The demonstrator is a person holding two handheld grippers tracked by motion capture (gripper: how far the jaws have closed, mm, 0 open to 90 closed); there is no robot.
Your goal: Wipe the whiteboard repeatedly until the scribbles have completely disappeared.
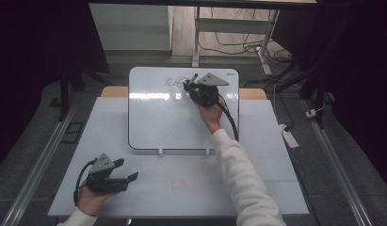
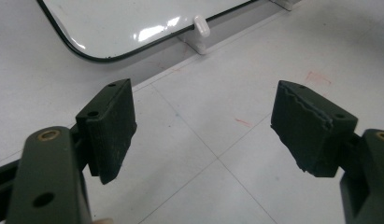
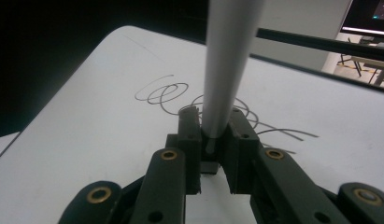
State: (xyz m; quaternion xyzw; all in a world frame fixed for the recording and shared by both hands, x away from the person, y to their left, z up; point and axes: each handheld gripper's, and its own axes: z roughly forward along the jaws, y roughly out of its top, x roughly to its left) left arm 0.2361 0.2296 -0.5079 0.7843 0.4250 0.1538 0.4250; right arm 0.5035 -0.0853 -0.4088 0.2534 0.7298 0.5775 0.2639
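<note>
the left gripper (image 1: 124, 175) rests nearest on the counter (image 1: 181, 188), jaws spread and empty. further right, the right gripper (image 3: 213, 140) has its jaws clenched on a marker (image 3: 224, 70), long axis rising from them, over the whiteboard (image 1: 153, 122) scribbles (image 3: 180, 95).

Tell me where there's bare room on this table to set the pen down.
Free: the table in front of the whiteboard, between the left gripper and the sleeve; also the strip left of the board. Crowded: the board's top, where the right gripper holds the pen over the scribbles.
</note>
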